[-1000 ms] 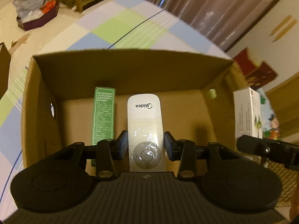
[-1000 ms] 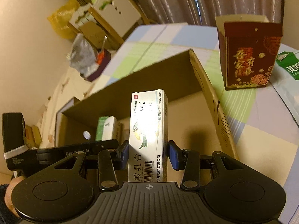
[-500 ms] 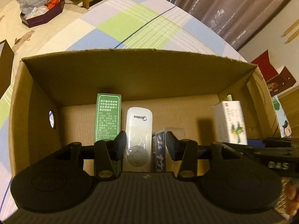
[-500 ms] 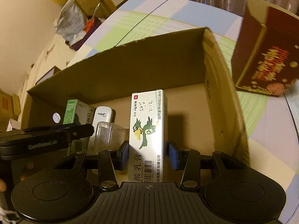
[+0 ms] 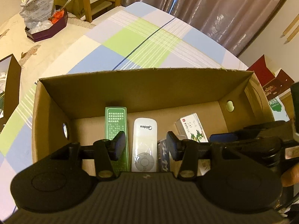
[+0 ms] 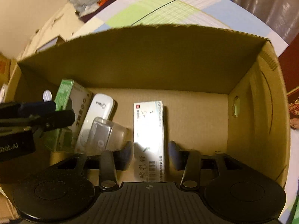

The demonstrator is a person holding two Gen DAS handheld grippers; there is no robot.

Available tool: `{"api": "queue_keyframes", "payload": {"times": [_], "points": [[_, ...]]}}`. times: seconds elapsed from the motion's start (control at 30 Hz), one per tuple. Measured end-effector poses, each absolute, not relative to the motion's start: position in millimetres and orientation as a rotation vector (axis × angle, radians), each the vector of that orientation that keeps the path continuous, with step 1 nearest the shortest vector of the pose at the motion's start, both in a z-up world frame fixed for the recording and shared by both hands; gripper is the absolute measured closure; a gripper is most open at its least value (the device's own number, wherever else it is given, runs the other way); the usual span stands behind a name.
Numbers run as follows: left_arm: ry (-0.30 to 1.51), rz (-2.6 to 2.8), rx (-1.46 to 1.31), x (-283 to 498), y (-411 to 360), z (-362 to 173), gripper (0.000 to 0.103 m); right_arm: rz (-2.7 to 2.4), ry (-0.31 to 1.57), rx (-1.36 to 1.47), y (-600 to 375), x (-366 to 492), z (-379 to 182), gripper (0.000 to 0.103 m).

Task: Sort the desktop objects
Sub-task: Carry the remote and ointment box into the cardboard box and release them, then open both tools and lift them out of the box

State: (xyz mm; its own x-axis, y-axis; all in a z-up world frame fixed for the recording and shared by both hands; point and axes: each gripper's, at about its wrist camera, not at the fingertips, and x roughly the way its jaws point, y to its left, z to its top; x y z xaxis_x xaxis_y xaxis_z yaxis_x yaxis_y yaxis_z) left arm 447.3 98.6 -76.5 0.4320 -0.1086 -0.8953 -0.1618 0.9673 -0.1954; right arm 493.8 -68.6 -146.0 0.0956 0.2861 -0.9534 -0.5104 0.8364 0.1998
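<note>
**Four items lie in the carton; both tools hang over it**

The open brown cardboard carton (image 5: 142, 85) stands on the counter, which is covered in a blue, green and white checked cloth (image 5: 134, 43). Along the carton's floor, from its left wall toward the middle, lie a long green printed box (image 5: 115, 123), a white oval remote control marked Midea (image 5: 144, 134), a clear plastic case (image 6: 106, 130) partly on top of the remote, and a white ointment box with a green bird print (image 6: 148, 130) flat on the floor nearer the middle. The right part of the floor is bare cardboard.

The left gripper (image 5: 144, 146) hovers above the remote with its fingers spread and nothing between them. The right gripper (image 6: 149, 154) hovers over the near end of the ointment box; its fingers stand apart from the box's sides, so it appears let go, though motion blur makes that a judgement.

A dark red printed gift box (image 5: 271, 82) stands outside by the carton's right wall; whether it belongs to the sorting is unclear.
</note>
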Motion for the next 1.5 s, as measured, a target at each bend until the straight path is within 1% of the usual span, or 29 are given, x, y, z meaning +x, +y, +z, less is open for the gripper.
{"api": "queue_keyframes", "payload": {"times": [0.03,0.2,0.33,0.7,0.83,0.9,0.93,1.03,1.27,1.5], "points": [[1.129,0.034,-0.269,447,99,-77,0.058,0.601,1.337,-0.217,-69,491,-145,0.018],[1.132,0.037,-0.26,446,99,-78,0.057,0.608,1.327,-0.23,-79,482,-138,0.018],[1.138,0.039,-0.248,443,97,-78,0.053,0.62,1.347,-0.217,-88,472,-134,0.018],[1.128,0.03,-0.184,423,82,-66,0.046,0.606,1.346,-0.228,-94,448,-112,0.018],[1.121,0.022,-0.178,415,78,-59,0.045,0.595,1.329,-0.244,-91,438,-105,0.018],[1.111,0.021,-0.173,410,78,-54,0.043,0.591,1.313,-0.242,-91,432,-99,0.018],[1.105,0.021,-0.171,408,78,-52,0.039,0.589,1.304,-0.241,-91,430,-97,0.018],[1.085,0.023,-0.159,401,77,-43,0.038,0.583,1.281,-0.233,-93,421,-88,0.018],[1.051,0.016,-0.157,384,76,-26,0.032,0.567,1.245,-0.213,-95,402,-73,0.018],[1.023,0.007,-0.15,362,73,-11,0.031,0.549,1.205,-0.197,-100,383,-56,0.018]]}}
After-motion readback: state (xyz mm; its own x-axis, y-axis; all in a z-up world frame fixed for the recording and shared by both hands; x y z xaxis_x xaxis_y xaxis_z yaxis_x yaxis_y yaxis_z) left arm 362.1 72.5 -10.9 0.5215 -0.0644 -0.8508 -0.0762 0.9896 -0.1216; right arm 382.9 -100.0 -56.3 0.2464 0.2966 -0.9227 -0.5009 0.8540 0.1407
